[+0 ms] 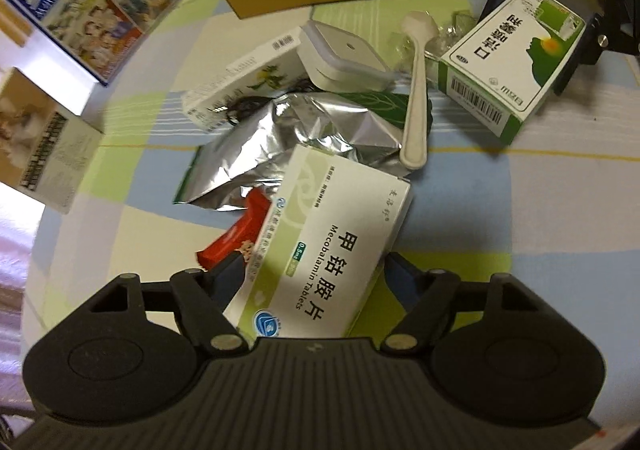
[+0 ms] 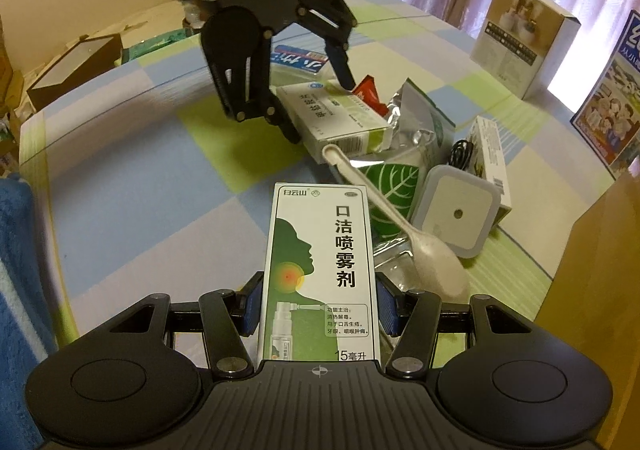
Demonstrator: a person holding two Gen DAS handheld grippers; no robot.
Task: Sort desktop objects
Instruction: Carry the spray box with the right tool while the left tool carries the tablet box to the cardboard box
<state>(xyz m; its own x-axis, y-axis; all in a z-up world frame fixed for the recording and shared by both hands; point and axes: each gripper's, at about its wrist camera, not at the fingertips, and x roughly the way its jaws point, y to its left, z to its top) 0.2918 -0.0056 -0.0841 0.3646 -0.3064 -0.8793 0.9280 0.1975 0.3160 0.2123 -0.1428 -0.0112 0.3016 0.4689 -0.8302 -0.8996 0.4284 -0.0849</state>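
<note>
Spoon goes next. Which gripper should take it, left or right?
Probably right. The spoon bowl lies just beside the right gripper. But both are occupied: right holds the spray box, left gripper the Mecobalamin box.

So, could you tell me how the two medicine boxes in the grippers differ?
The Mecobalamin box is wide and flat, white with pale green; the spray box is narrow, with a dark green head silhouette. The left hand-held gripper holds the first, the right hand-held gripper the second. Both are gripped by their sides.
</note>
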